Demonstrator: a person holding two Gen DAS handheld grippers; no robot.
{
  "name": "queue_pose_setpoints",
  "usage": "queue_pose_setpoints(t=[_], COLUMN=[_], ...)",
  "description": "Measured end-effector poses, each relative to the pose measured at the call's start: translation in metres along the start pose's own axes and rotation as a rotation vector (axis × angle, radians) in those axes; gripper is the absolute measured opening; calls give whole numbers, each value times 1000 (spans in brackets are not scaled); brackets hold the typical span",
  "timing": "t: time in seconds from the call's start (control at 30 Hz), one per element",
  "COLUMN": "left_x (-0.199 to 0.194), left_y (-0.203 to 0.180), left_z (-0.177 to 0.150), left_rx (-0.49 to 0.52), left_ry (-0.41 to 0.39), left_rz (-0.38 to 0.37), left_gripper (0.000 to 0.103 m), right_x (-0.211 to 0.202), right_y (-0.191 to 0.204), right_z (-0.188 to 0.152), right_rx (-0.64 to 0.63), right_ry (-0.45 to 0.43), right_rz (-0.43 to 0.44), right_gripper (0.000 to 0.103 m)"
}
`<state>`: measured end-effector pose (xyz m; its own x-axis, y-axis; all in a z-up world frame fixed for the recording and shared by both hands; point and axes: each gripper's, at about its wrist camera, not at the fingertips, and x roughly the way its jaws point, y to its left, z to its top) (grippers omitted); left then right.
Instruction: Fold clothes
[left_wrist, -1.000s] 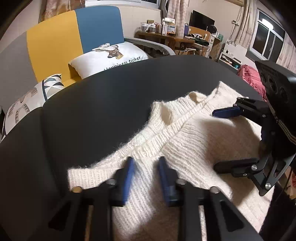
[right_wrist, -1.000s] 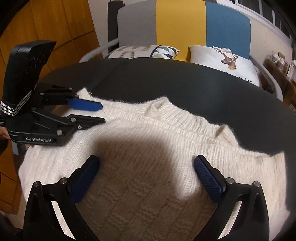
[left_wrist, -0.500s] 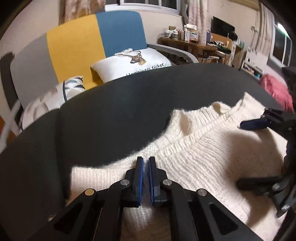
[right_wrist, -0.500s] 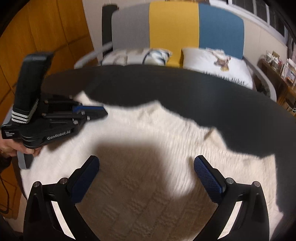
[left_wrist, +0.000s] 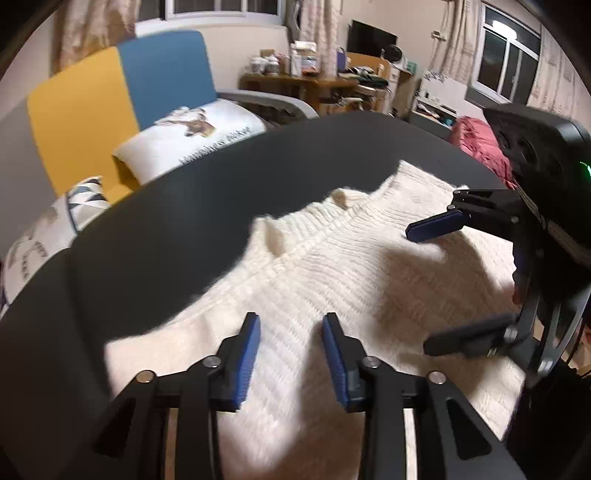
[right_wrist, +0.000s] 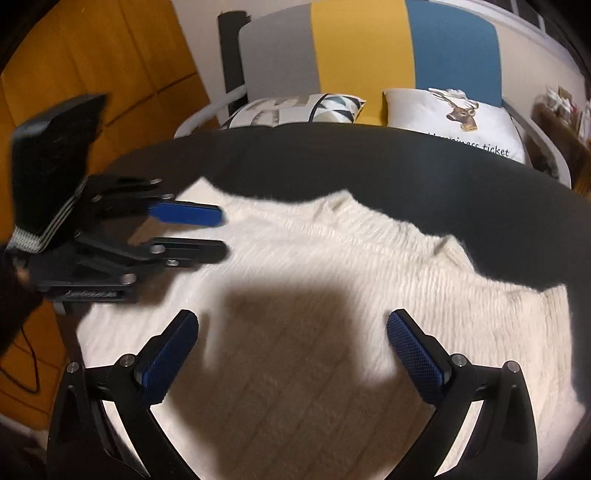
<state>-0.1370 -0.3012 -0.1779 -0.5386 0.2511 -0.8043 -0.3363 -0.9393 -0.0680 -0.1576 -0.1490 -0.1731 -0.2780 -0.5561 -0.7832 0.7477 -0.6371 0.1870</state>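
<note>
Left tongs (left_wrist: 290, 334) are opening above the cream sweater (left_wrist: 354, 266), empty; right tongs (right_wrist: 291, 332) at three o'clock gape wide, empty.

A cream chunky-knit sweater (right_wrist: 332, 295) lies flat on the round black bench (right_wrist: 369, 158), toward its near side. Behind the bench stands a grey, yellow and blue panelled sofa (right_wrist: 362, 48), with 2 cushions on its seat: a triangle-patterned cushion (right_wrist: 295, 109) on the left, a white deer-print cushion (right_wrist: 454, 114) on the right.
</note>
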Motion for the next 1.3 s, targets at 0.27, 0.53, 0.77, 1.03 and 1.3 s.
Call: queue_pose_setpoints(t=[0.27, 0.53, 0.77, 1.03, 1.3], left_x=[19, 31, 24, 4, -31], left_y=[6, -2, 7, 20, -2], left_z=[7, 11, 15, -30, -55], left_rx=[-79, -165, -228, -280, -304], left_ry=[-10, -81, -93, -48, -113], left_rz=[-43, 124, 163, 100, 6], left_gripper=[14, 6, 24, 25, 28], right_x=[6, -6, 10, 1, -31], right_y=[-3, -3, -14, -24, -17], right_z=[-14, -9, -21, -35, -62], right_rx=[-56, -73, -39, -117, -173], right_ry=[7, -36, -13, 2, 87], right_rz=[-69, -148, -136, -64, -25], right_gripper=[103, 103, 103, 103, 103])
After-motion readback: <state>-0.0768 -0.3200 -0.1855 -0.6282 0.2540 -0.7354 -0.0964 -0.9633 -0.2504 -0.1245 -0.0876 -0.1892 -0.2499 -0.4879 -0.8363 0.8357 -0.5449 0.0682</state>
